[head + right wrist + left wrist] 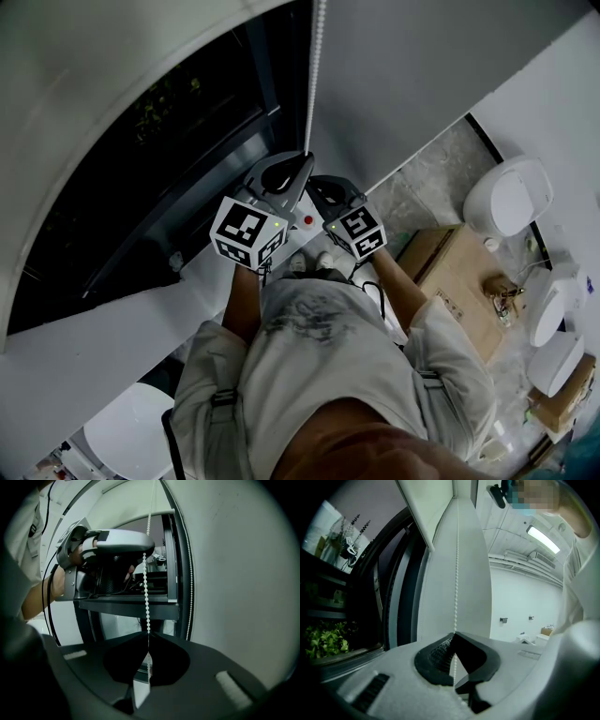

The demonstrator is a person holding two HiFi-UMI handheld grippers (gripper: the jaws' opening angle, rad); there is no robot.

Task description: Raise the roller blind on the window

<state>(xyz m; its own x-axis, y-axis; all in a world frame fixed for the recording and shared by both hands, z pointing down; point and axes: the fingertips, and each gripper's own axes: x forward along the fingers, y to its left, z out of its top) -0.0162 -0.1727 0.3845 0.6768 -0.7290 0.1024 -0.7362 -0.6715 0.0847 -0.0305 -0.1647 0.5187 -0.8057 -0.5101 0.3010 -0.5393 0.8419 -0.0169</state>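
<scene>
A white bead chain (317, 66) hangs down beside the dark window (159, 141). My left gripper (306, 161) is shut on the chain (456, 573), which runs straight up from its pinched tips (454, 634). Just below it, my right gripper (319, 185) is also shut on the same chain (146, 573), with the strand caught between its dark tips (148, 634). The right gripper view shows the left gripper (117, 541) higher on the chain, and the chain's second strand (187, 573) against the window frame. I cannot make out the blind's fabric for certain.
A grey wall (422, 66) stands right of the chain. Below the window runs a white sill (112, 328). On the floor to the right lie a cardboard box (459, 272) and several white rounded housings (511, 197). Green plants (326, 639) show outside the glass.
</scene>
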